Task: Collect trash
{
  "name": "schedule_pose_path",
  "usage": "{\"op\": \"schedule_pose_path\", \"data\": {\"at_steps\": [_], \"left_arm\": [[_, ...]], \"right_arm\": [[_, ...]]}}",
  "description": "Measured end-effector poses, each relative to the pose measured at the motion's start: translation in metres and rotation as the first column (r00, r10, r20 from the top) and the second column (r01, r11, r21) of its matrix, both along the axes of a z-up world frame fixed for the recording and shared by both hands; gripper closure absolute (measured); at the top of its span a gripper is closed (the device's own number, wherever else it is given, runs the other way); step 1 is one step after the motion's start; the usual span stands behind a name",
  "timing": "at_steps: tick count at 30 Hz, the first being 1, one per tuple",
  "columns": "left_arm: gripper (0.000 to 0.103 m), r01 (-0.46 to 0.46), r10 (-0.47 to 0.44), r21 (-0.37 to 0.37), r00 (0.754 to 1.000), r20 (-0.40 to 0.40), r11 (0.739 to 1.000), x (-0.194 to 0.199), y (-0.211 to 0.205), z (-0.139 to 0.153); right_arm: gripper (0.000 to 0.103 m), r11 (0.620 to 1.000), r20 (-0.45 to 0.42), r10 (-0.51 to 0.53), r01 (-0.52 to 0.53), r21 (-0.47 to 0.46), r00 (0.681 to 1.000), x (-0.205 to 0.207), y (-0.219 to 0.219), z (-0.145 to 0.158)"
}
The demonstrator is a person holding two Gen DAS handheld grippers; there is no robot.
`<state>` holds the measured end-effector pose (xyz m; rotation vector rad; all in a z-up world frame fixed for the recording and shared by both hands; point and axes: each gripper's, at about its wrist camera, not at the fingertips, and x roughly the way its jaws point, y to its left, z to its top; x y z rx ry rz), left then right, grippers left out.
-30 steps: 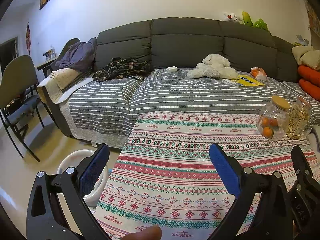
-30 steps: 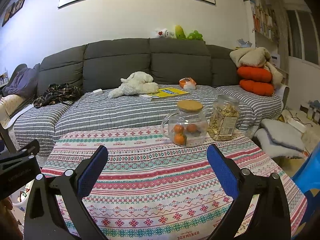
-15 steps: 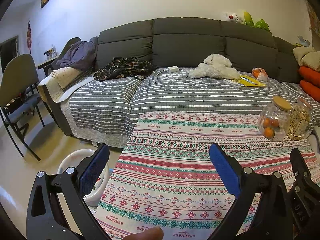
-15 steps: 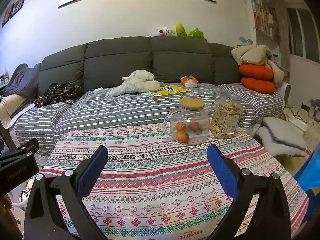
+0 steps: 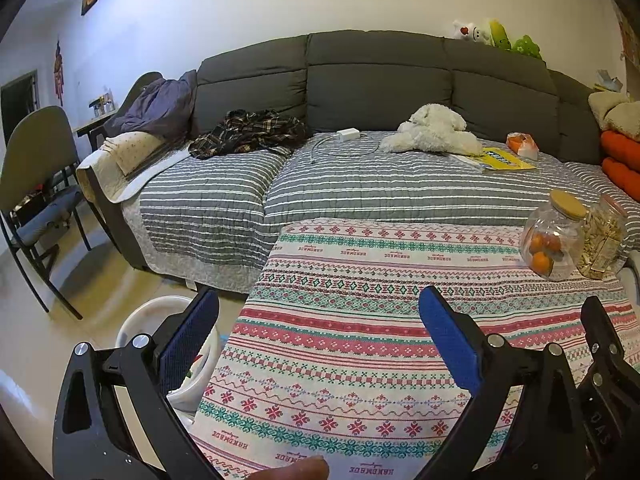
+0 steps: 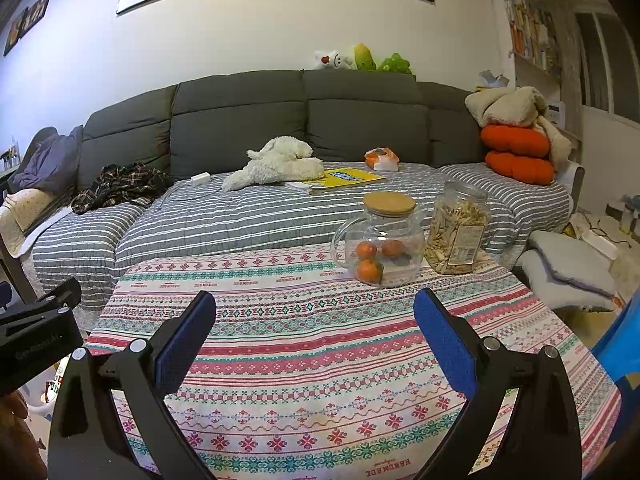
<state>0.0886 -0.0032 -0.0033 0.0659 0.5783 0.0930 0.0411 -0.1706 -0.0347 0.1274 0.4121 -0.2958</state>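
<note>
Patterned tablecloth fills foreground, sofa behind. Left gripper and right gripper hover above it, fingers spread, empty. White bin on floor left of tablecloth. Step: searching. Likely trash: orange packet on sofa; next move needs reach beyond tablecloth.

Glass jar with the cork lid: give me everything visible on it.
The jar is clear, round-bellied glass with a loop handle on its left side in the right wrist view and a flat, round cork lid, seated shut. Three oranges lie inside. It stands upright on the patterned tablecloth near the far edge, close beside the snack jar; contact between them is unclear. Neither gripper touches it.
</note>
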Motion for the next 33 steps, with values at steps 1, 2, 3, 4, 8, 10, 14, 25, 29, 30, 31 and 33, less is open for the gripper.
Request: {"op": "schedule_pose_path", "data": {"at_steps": [1, 2, 3, 4, 8, 10, 14, 25, 29, 30, 31, 33], "left_arm": [[0.007, 0.0, 0.0, 0.002, 1.0, -0.001, 1.0, 0.0, 0.0, -0.0001], [0.007, 0.0, 0.0, 0.003, 1.0, -0.001, 1.0, 0.0001, -0.0002, -0.0001], [0.007, 0.0, 0.0, 0.005, 1.0, -0.002, 1.0, 0.0002, -0.0004, -0.0002], [0.007, -0.001, 0.001, 0.006, 1.0, -0.002, 1.0, 0.0002, -0.0003, -0.0004], [0.007, -0.002, 0.002, 0.016, 1.0, -0.002, 1.0, 0.0014, -0.0018, -0.0013], [0.007, -0.002, 0.002, 0.018, 1.0, -0.003, 1.0, 0.0017, -0.0022, -0.0016], [0.007, 0.0, 0.0, 0.025, 1.0, -0.002, 1.0, 0.0024, -0.0034, -0.002], [0.007, 0.011, -0.011, 0.035, 1.0, 0.007, 0.999, 0.0015, -0.0064, -0.003], [0.01, 0.016, -0.016, 0.029, 1.0, 0.009, 0.999, 0.0015, -0.0061, -0.0031], [0.011, 0.017, -0.017, 0.027, 1.0, 0.011, 0.999, 0.0012, -0.006, -0.0031], [0.011, 0.021, -0.021, 0.025, 1.0, 0.014, 0.999, 0.0007, -0.0059, -0.003], [0.013, 0.032, -0.032, 0.022, 0.999, 0.02, 0.999, -0.0003, -0.0063, -0.0029]], "right_arm": [[0.007, 1.0, 0.0, 0.0, 0.0, 0.002, 1.0, 0.0, -0.0001, 0.0001], [0.007, 1.0, -0.001, 0.001, -0.001, 0.002, 1.0, 0.0001, 0.0003, 0.0001], [0.007, 1.0, -0.001, 0.002, -0.002, 0.003, 1.0, 0.0003, 0.0007, 0.0], [0.007, 1.0, -0.001, 0.002, -0.002, 0.003, 1.0, 0.0001, 0.0006, -0.0001], [0.007, 1.0, 0.0, 0.004, -0.004, 0.006, 1.0, 0.0001, 0.0012, -0.0001], [0.007, 1.0, 0.001, 0.004, -0.004, 0.007, 1.0, -0.0003, 0.001, -0.0002], [0.007, 1.0, 0.0, 0.004, -0.004, 0.012, 1.0, -0.0001, 0.0008, -0.0002], [0.007, 1.0, -0.009, 0.005, -0.004, 0.022, 1.0, 0.002, -0.0003, -0.0003], [0.007, 1.0, -0.008, 0.006, -0.006, 0.019, 1.0, 0.0018, -0.0001, -0.0002], [0.007, 1.0, -0.007, 0.006, -0.006, 0.019, 1.0, 0.0017, -0.0001, -0.0003], [0.007, 1.0, -0.006, 0.006, -0.006, 0.018, 1.0, 0.0019, 0.0, -0.0001], [0.007, 1.0, -0.004, 0.006, -0.006, 0.017, 1.0, 0.0017, -0.0002, -0.0005]]}}
